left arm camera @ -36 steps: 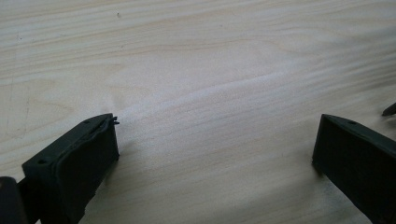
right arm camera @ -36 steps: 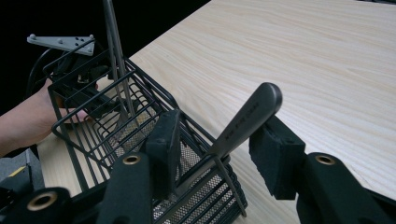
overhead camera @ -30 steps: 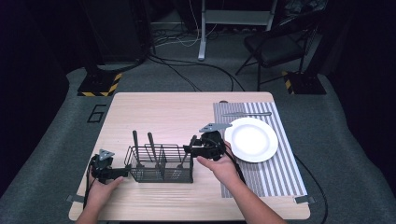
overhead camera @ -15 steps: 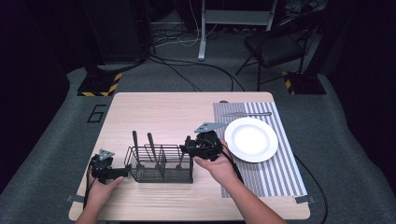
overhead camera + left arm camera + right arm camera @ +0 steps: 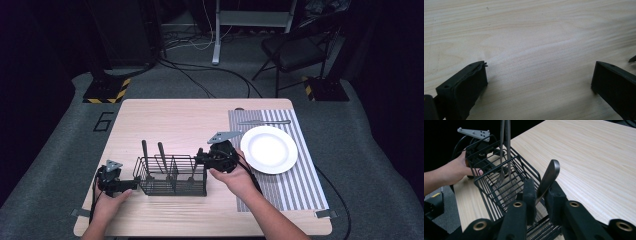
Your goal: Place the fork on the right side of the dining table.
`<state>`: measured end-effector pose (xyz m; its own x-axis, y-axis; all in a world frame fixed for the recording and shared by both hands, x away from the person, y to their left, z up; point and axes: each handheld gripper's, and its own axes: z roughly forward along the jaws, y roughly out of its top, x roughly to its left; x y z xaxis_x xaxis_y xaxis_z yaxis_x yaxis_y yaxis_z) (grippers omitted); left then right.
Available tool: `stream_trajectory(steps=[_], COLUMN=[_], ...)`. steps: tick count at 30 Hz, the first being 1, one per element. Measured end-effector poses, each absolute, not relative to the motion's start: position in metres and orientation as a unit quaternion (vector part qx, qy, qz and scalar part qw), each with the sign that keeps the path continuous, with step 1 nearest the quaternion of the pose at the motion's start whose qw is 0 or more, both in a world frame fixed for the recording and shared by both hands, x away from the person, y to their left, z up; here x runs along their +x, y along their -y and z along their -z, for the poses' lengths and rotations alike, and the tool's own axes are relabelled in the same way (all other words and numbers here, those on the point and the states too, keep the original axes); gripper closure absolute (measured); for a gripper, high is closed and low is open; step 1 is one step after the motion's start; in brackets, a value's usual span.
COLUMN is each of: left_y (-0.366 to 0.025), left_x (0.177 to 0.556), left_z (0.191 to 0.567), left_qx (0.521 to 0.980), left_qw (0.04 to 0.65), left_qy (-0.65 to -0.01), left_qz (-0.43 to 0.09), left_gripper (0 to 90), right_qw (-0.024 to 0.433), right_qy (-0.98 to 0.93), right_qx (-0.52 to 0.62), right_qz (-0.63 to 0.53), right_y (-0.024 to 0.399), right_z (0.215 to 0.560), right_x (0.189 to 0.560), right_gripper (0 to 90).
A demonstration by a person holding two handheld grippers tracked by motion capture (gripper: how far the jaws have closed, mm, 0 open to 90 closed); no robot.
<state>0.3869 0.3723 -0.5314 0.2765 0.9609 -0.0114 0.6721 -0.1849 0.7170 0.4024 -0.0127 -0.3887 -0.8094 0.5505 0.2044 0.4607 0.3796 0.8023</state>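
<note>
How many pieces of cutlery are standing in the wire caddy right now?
3: two utensils upright in the caddy's left half, one handle at its right end, clamped by the right gripper. Shorter ones may be hidden.

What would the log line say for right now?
right gripper: jaws just closing on utensil handle | wire caddy: on table | left gripper: open beside caddy | plate: on mat

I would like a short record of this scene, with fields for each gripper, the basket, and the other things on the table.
right gripper: jaws have just been closing, now shut on the handle of a utensil standing in the basket
left gripper: open, at the basket's left end, nothing between its jaws
wire basket: black, on the wooden table, two more utensils upright inside
plate: white, empty, on the striped mat
knife: on the mat, beyond the plate
</note>
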Motion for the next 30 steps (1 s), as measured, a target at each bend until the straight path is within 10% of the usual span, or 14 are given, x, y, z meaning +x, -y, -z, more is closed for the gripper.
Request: stream_trajectory(steps=[30], left_y=[-0.3722], left_x=[0.3869], left_z=[0.5314], left_qx=[0.734], left_qw=[0.314], left_qy=[-0.556], left_qz=[-0.23], left_gripper=[0.0], right_qw=[0.004], right_qy=[-0.836], right_qx=[0.297], right_qz=[-0.461], right_y=[0.0151], right_z=[0.3861], right_x=[0.396], right_gripper=[86.7])
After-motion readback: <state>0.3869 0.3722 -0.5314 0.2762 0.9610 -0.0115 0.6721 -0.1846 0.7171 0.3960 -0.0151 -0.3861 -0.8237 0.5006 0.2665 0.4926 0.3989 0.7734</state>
